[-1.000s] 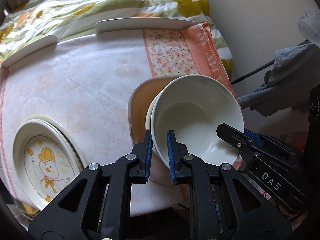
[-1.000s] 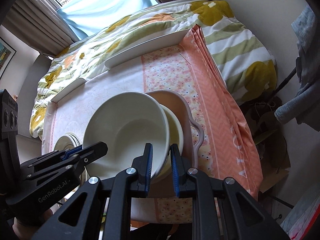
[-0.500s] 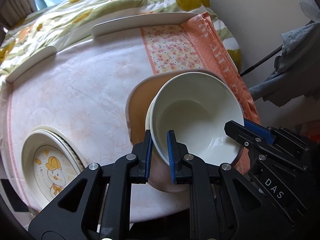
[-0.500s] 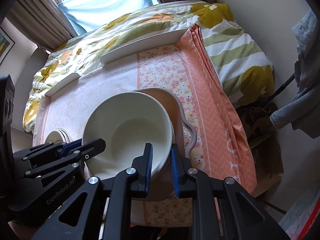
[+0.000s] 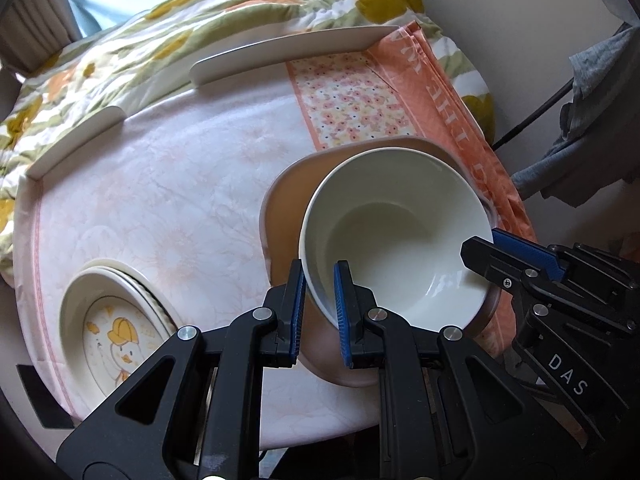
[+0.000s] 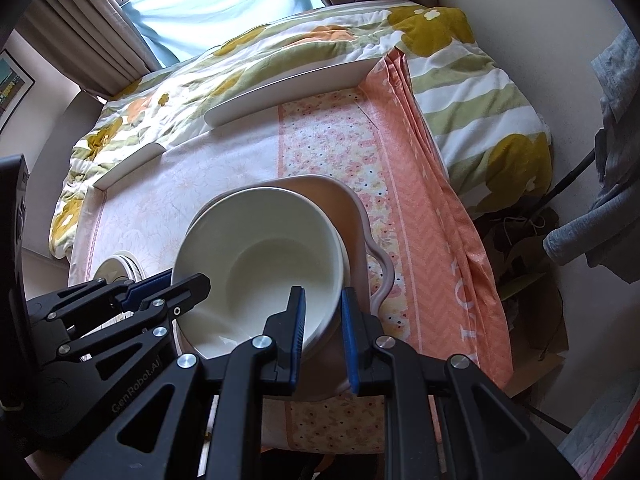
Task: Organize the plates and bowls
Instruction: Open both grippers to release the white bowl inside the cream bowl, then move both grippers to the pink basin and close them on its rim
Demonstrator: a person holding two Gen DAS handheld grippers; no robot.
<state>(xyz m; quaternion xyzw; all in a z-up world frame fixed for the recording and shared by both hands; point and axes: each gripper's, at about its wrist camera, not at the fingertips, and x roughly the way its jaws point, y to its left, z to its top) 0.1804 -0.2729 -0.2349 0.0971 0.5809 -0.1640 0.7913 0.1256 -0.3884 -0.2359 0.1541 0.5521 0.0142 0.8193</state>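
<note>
The white bowl (image 5: 396, 236) has come down level: a second ago it hung tilted with the rim of a second bowl peeking out beneath, and now it is nested squarely, that lower rim only a sliver at its 3 o'clock side in the right wrist view. The left gripper (image 5: 320, 304) is clamped narrow on the bowl's rim at 7 o'clock; the right gripper (image 6: 323, 320) pinches the rim at 5 o'clock of its own view. The stack sits on the brown tray (image 5: 288, 204), a matte, rounded-corner dish with a wavy lip. The stacking step looks about finished, release likely next. The bowl is glossy, smooth glazed ware; the tablecloth (image 5: 168, 184) is soft, quilted, floral. At 8 o'clock, well apart, lie the duck-print plates (image 5: 116, 336).
</note>
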